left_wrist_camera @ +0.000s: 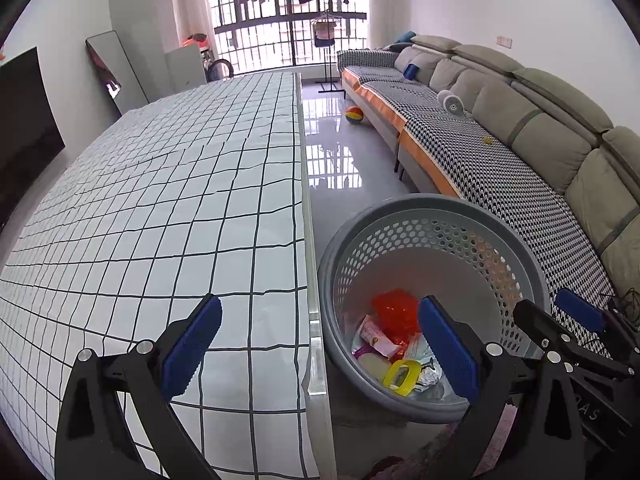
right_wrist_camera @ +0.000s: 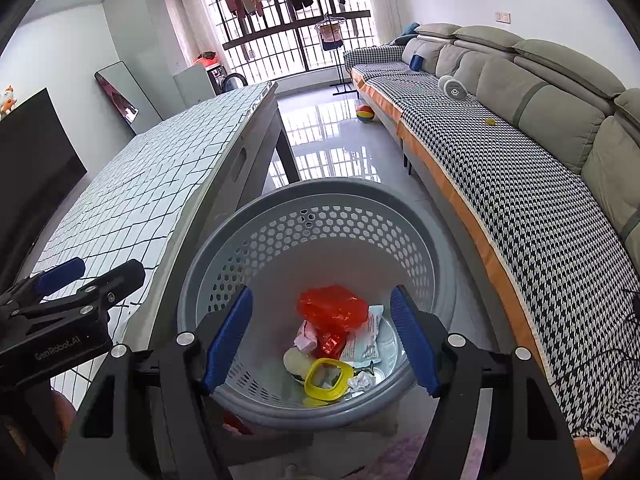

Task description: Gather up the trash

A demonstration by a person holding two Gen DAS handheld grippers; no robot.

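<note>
A grey perforated basket (left_wrist_camera: 520, 248) (right_wrist_camera: 256, 224) stands on the floor beside the table. In it lies trash: a red plastic bag (right_wrist_camera: 332, 304) (left_wrist_camera: 394, 308), a yellow ring-shaped lid (right_wrist_camera: 326, 378) (left_wrist_camera: 400, 376), a pink wrapper (right_wrist_camera: 306, 338), a white packet (right_wrist_camera: 366, 338) and crumpled foil (left_wrist_camera: 430, 376). My left gripper (left_wrist_camera: 320, 348) is open and empty, straddling the table's right edge. My right gripper (right_wrist_camera: 322, 340) is open and empty above the basket's mouth; it also shows in the left wrist view (left_wrist_camera: 560, 316). The left gripper shows in the right wrist view (right_wrist_camera: 92, 272).
The table (left_wrist_camera: 180, 200) (right_wrist_camera: 132, 184) has a white cloth with a black grid. A long grey sofa (left_wrist_camera: 520, 132) (right_wrist_camera: 540, 168) with a houndstooth cover runs along the right. A coloured ball (left_wrist_camera: 354, 114) lies on the glossy floor. A mirror (left_wrist_camera: 114, 72) leans on the left wall.
</note>
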